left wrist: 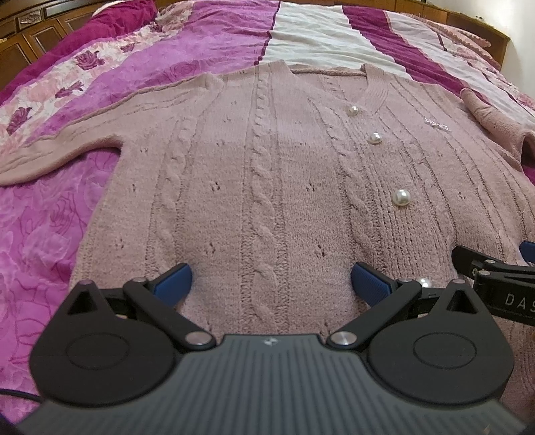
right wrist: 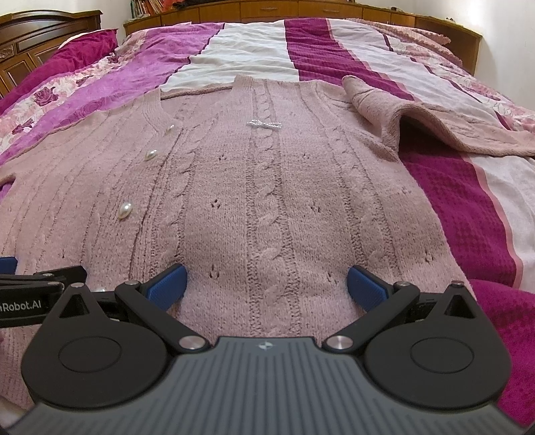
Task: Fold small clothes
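- Pink cable-knit cardigan lies flat, front up, on the bed, neckline pointing away from the person, hem nearest the grippers.
- Bedspread under it: magenta w/ rose print on the left, white and dark-magenta stripes running up the middle and right.
- Left gripper sits low over the hem area, jaws spread wide apart, nothing between them but flat knit; blue pads look to be on or just above the fabric, can't tell which.
- Right gripper same pose on the right half of the hem, jaws released wide, no cloth pinched.
- The 2 grippers are side by side, close; each one's black linkage shows at the edge of the other's view.
- Pearl buttons run in a line down the placket, between the two grippers' zones; 3 clear in the left view, a 4th partly hidden behind the left gripper's linkage.
- Small sparkly bow pin on the chest, right of the buttons.
- Left sleeve is stretched out flat toward the left edge of the bed.
- Right sleeve is rumpled, bent back near the shoulder w/ its cuff opening gaping, lying partly on the white stripe.
- V-neck ribbing lies open at the top, above the first button.
- Wooden headboard at far left, wooden cabinets along the far wall; books on a shelf there, too small to read.
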A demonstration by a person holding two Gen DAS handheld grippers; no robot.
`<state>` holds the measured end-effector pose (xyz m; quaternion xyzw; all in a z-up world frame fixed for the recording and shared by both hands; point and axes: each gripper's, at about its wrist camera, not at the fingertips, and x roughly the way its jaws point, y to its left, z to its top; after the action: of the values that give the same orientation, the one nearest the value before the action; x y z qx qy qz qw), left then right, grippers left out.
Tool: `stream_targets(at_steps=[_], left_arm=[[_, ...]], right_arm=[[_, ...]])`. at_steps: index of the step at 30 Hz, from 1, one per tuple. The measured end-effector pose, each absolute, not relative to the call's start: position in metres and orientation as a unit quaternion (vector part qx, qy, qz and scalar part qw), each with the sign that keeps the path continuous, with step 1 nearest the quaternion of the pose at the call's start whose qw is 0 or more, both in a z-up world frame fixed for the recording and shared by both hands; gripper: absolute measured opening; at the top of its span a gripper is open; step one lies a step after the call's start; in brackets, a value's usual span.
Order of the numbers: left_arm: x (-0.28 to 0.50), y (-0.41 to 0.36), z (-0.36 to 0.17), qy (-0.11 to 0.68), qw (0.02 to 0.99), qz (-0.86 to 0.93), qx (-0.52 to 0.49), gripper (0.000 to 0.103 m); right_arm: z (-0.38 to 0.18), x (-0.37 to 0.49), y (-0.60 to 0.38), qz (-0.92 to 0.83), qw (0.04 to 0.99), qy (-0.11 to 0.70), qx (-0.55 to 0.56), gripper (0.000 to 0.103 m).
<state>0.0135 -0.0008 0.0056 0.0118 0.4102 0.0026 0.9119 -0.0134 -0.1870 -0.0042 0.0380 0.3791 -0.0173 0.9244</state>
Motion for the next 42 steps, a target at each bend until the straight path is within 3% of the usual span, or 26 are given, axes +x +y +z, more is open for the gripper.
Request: stream_targets(at_steps=[22, 42], left_arm=[[0.025, -0.001, 0.038, 0.439, 0.899, -0.008, -0.005, 0.103], [0.043, -0.01, 0.04, 0.449, 0.893, 0.006, -0.009, 0.103]], right_arm=[[0.021, -0.01, -0.216, 0.046, 0.918, 0.376, 0.118, 0.103], [0.055, 0.02, -0.367, 0.029, 0.902, 0.309, 0.3, 0.103]])
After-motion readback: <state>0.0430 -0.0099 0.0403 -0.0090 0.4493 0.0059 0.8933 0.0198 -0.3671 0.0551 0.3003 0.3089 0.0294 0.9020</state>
